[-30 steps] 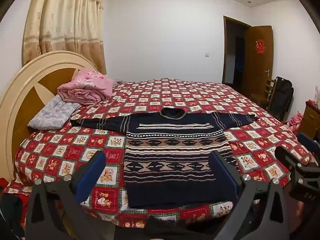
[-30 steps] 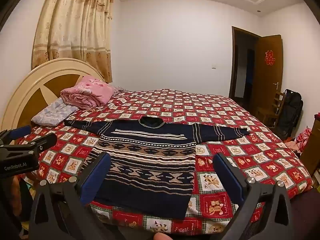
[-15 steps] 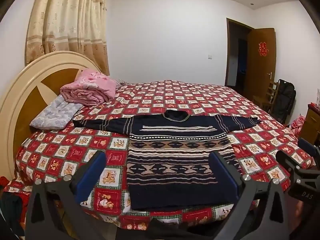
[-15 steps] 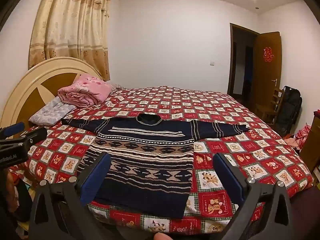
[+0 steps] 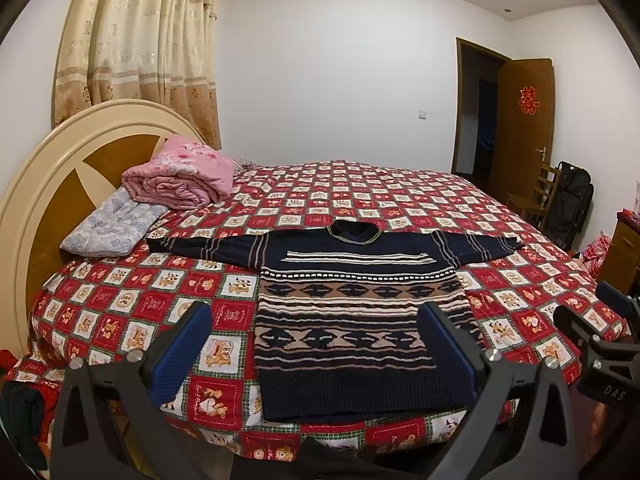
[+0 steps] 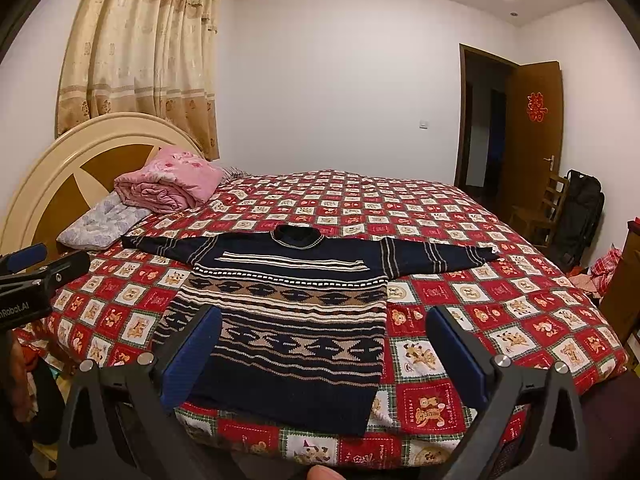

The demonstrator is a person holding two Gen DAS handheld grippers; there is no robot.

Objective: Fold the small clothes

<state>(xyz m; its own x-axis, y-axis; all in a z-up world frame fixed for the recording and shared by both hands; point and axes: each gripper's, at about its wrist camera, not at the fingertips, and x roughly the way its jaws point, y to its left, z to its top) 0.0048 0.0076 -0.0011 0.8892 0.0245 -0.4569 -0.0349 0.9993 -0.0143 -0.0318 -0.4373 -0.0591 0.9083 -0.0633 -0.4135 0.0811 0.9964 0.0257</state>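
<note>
Sweater (image 5: 352, 320): we see it flat on the bed (image 5: 400, 200), front up, sleeves out to both sides, hem near the close edge.
Left tongs (image 5: 316, 344): we hold them spread wide, empty, short of the hem.
Right tongs (image 6: 324, 344): spread wide too, gripping nothing, over the lower sweater.
Blanket (image 5: 180, 176): pink, rolled, beside the pillow (image 5: 112, 224) by the headboard (image 5: 52, 184).

sweater (image 5: 352, 320): coarse ribbed knit, matt, dark wool-like yarn with tan bands. bedspread (image 5: 120, 308): smooth printed cloth, soft sheen. my left gripper (image 5: 316, 352): matt black plastic frame, ribbed blue pads (image 5: 180, 352), bright metal screws. headboard (image 5: 48, 184): glossy cream lacquer over brown wood. door (image 6: 532, 128): satin wood. curtain (image 5: 136, 40): patterned woven cloth.
</note>
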